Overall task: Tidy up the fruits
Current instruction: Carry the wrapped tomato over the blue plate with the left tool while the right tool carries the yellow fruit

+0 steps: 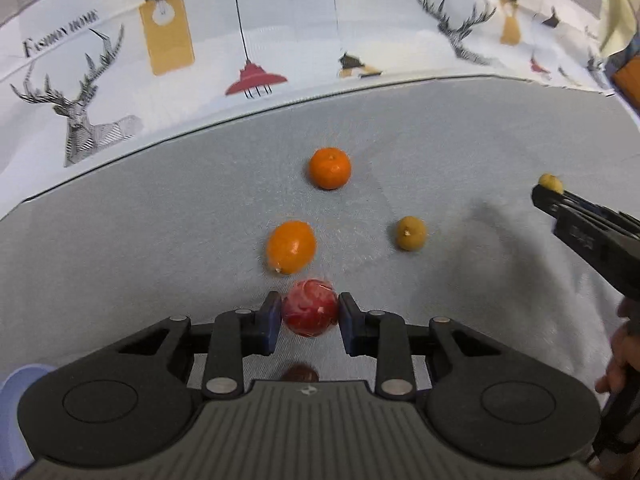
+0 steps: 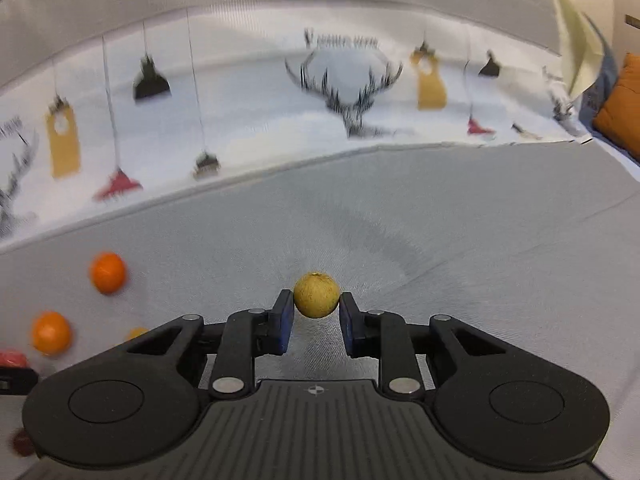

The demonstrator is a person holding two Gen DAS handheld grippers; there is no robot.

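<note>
My left gripper (image 1: 309,316) is shut on a red fruit (image 1: 309,307) wrapped in clear film, held above the grey cloth. Ahead of it lie an oval orange fruit (image 1: 291,247), a round orange (image 1: 329,168) and a small yellow-brown fruit (image 1: 411,233). A dark red fruit (image 1: 299,374) shows below the fingers. My right gripper (image 2: 316,312) is shut on a small yellow-brown fruit (image 2: 317,294); it also shows in the left wrist view (image 1: 551,183) at the right edge. The two oranges (image 2: 108,273) (image 2: 51,333) sit at the left of the right wrist view.
The grey cloth (image 1: 160,220) covers the surface. Behind it stands a white backdrop (image 1: 280,32) printed with deer heads and lamps. An orange cushion (image 2: 620,108) lies at the far right. A hand (image 1: 618,360) holds the right gripper.
</note>
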